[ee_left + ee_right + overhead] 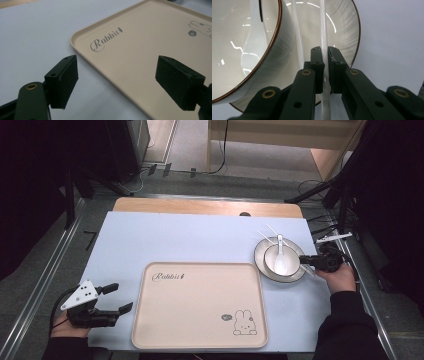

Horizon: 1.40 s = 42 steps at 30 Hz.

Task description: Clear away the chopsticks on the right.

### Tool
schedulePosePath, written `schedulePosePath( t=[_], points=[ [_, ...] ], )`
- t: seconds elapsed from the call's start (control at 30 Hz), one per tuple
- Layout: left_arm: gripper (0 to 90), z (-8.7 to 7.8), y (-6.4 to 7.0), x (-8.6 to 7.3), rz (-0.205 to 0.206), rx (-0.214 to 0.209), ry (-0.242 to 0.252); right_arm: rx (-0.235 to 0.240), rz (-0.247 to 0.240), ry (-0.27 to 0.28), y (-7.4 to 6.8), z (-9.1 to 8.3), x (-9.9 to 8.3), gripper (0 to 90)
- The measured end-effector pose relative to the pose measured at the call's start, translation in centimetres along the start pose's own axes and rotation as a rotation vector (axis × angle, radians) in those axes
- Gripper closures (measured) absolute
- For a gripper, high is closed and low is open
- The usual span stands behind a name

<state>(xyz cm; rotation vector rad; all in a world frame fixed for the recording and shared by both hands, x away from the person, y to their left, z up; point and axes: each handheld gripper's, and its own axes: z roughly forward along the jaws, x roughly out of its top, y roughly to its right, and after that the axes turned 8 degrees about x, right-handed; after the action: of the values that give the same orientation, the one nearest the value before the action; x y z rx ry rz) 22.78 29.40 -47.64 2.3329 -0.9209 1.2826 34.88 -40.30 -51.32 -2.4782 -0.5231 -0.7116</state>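
Observation:
A beige tray [200, 305] with a rabbit drawing lies at the front middle of the table. My left gripper [123, 296] hovers open at its left edge, its jaws wide apart over the tray rim [140, 50] with nothing between them [120, 75]. At the right, a white bowl [272, 256] holding a white spoon [280, 251] sits on a ribbed plate [260, 264]. Two white chopsticks [265, 238] lie across the plate. My right gripper [324, 50] is shut on one chopstick [323, 30] beside the bowl [279, 57]; the other chopstick [297, 37] lies alongside.
The table has a pale blue cover [175, 237] and a bare wooden strip [200, 206] along its far edge. Dark stands and cables [325, 190] crowd the floor at the right and back.

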Motion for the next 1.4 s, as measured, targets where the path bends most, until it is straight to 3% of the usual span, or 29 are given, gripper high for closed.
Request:
schedulePosePath(
  t=[0.13, 0.23, 0.3, 0.5, 0.6, 0.77, 0.83, 0.9, 1.0, 1.07, 1.1, 1.4],
  points=[
    [19.0, 0.0, 0.0, 0.0, 0.001, -0.001, 0.002, 0.011, 0.032, 0.020, 0.1, -0.6, 0.2, 84.9],
    [19.0, 0.0, 0.0, 0.0, 0.001, 0.001, 0.001, 0.046, 0.093, 0.080, 0.1, -1.7, 0.4, 85.1],
    [19.0, 0.0, 0.0, 0.0, 0.001, 0.001, 0.001, 0.050, 0.109, 0.090, 0.1, -2.0, 0.5, 85.2],
    [19.1, 0.0, 0.0, 0.0, 0.000, 0.003, 0.000, 0.006, 0.140, 0.144, -0.6, -4.0, 0.9, 85.2],
    [19.1, 0.0, 0.0, 0.0, 0.000, 0.003, 0.001, 0.006, 0.159, 0.156, -1.1, -4.7, 1.1, 85.1],
    [19.1, 0.0, 0.0, 0.0, -0.001, 0.004, 0.002, 0.013, 0.162, 0.188, -3.1, -6.1, 1.5, 85.1],
    [19.1, -0.1, 0.0, 0.0, -0.001, 0.003, 0.002, 0.013, 0.129, 0.184, -4.8, -6.4, 1.7, 85.1],
    [19.1, -0.1, 0.0, 0.0, 0.000, 0.004, 0.002, 0.017, 0.117, 0.192, -5.3, -6.4, 1.7, 85.1],
    [19.1, -0.1, 0.0, 0.0, -0.004, 0.002, 0.009, 0.028, 0.075, 0.200, -7.3, -6.6, 1.7, 85.1],
    [19.1, -0.1, -0.1, -0.1, -0.003, 0.001, 0.006, 0.040, 0.053, 0.195, -8.9, -6.4, 1.5, 85.1],
    [19.1, -0.1, -0.1, -0.1, -0.004, 0.002, 0.007, 0.040, 0.053, 0.195, -8.9, -6.4, 1.5, 85.1],
    [19.1, -0.2, -0.1, 0.0, -0.003, 0.009, 0.012, 0.062, 0.025, 0.168, -13.3, -4.7, 0.0, 85.1]
  ],
)
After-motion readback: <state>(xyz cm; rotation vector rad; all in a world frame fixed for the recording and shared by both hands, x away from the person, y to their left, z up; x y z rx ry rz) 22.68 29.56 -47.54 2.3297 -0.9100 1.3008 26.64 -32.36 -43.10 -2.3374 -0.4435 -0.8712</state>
